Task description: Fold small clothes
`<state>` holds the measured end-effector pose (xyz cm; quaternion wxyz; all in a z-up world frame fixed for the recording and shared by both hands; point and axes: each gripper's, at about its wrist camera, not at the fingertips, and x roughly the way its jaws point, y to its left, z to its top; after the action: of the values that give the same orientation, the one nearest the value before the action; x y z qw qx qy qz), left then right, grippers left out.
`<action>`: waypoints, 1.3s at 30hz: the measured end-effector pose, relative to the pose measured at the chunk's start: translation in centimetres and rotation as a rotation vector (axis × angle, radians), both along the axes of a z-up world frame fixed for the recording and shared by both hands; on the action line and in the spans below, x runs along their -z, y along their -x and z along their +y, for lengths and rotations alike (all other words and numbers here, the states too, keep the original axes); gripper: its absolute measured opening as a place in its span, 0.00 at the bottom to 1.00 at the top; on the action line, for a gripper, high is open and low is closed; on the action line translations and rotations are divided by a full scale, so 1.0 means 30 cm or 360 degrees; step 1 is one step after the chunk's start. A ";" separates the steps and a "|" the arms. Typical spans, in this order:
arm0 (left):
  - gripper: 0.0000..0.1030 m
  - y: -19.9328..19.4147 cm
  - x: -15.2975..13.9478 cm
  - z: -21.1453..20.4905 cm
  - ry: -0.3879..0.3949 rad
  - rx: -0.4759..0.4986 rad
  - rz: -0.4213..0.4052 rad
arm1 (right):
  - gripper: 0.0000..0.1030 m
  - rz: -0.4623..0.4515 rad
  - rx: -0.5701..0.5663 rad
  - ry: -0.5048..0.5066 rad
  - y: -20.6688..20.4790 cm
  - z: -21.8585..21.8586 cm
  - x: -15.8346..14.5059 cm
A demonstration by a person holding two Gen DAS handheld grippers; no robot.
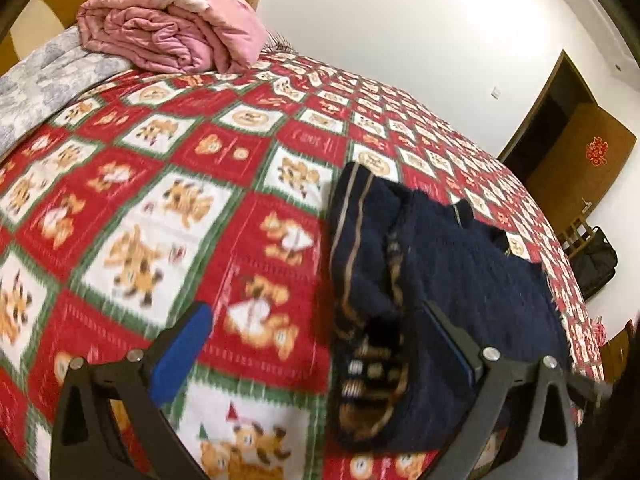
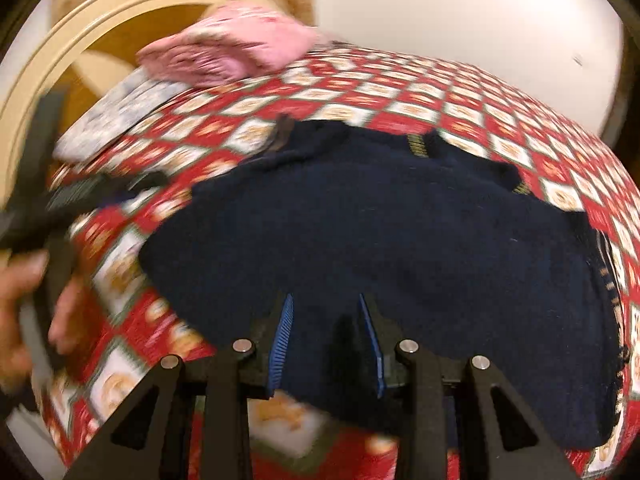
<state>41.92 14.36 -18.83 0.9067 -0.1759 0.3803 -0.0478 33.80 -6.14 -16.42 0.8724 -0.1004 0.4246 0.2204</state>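
Item one, your navy knit garment (image 2: 360, 232): it lies on the bed, spread across the red, white and green bear-print bedspread (image 1: 168, 208), its near hem toward you; in the left wrist view a folded-over part shows tan stripes and a patterned band (image 1: 372, 308). Item two, your right gripper (image 2: 326, 320): jaws partly apart, the blue pads (image 2: 283, 328) set over the near edge of the garment with dark knit between them; whether the pads actually press on the cloth cannot be told from this blurred view. Item three, your left gripper (image 1: 316, 332): jaws wide apart, nothing between them but bedspread and the garment's left edge lying below; one blue pad (image 1: 182, 356) stands over the bedspread, the other finger over the navy knit. Item four, your left hand (image 2: 24, 304): seen at the left edge of the right wrist view, wrapped around the dark handle of that gripper. Item five, a folded pink quilt (image 1: 168, 36) at the far end of the bed, resting partly on a grey patterned blanket (image 1: 44, 84). Item six, a brown door (image 1: 580, 152) in the white wall beyond, with a dark bag (image 1: 596, 260) near it.
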 end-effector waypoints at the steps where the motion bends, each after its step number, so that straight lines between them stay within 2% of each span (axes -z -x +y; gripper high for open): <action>1: 1.00 -0.020 -0.004 -0.002 -0.0012 0.0021 0.0010 | 0.35 -0.0026 -0.0036 0.0015 0.027 0.030 -0.005; 4: 1.00 -0.077 -0.017 -0.023 -0.0032 0.0094 0.0033 | 0.42 -0.0102 -0.0153 0.0074 0.098 0.120 -0.014; 12: 0.99 -0.186 -0.010 -0.004 -0.0070 0.0195 0.0109 | 0.42 -0.0342 -0.0394 0.0247 0.188 0.361 0.018; 13: 0.99 -0.190 -0.012 0.017 -0.0086 0.0180 0.0106 | 0.42 -0.0345 -0.0390 0.0253 0.182 0.375 0.024; 15: 0.99 -0.191 -0.012 0.072 -0.0074 0.0144 0.0098 | 0.42 -0.0243 -0.0411 0.0278 0.143 0.426 0.067; 17: 0.99 -0.186 -0.003 0.124 -0.0054 0.0099 0.0114 | 0.42 -0.0115 -0.0440 0.0376 0.114 0.485 0.144; 18: 0.99 -0.186 -0.001 0.138 -0.0052 0.0091 0.0123 | 0.44 -0.0139 -0.0438 0.0412 0.118 0.501 0.166; 19: 0.99 -0.182 0.005 0.155 -0.0059 0.0089 0.0134 | 0.44 -0.0192 -0.0435 0.0424 0.129 0.511 0.169; 23: 0.99 -0.186 0.004 0.151 -0.0134 0.0156 0.0131 | 0.44 -0.0230 -0.0402 0.0442 0.150 0.500 0.151; 27: 0.99 -0.224 -0.007 0.104 -0.0036 0.0284 0.0115 | 0.44 -0.0401 -0.0327 0.0530 0.204 0.503 0.120; 30: 0.99 -0.276 0.009 0.027 0.0014 0.0392 0.0163 | 0.44 -0.0422 -0.0352 0.0617 0.221 0.527 0.144; 32: 0.99 -0.302 0.019 -0.015 -0.0006 0.0431 0.0196 | 0.44 -0.0436 -0.0345 0.0670 0.212 0.534 0.171; 35: 0.99 -0.365 0.033 -0.057 -0.0062 0.0430 0.0224 | 0.44 -0.0454 -0.0321 0.0647 0.208 0.526 0.170; 37: 0.99 -0.396 0.033 -0.063 -0.0033 0.0429 0.0238 | 0.44 -0.0449 -0.0313 0.0639 0.196 0.525 0.166; 39: 0.99 -0.420 0.034 -0.068 0.0089 0.0473 0.0258 | 0.44 -0.0458 -0.0306 0.0664 0.183 0.530 0.169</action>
<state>54.53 12.34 -19.85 0.8508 -0.1460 0.4725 -0.1776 28.30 9.76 -21.49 0.8592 -0.3483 0.3210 0.1935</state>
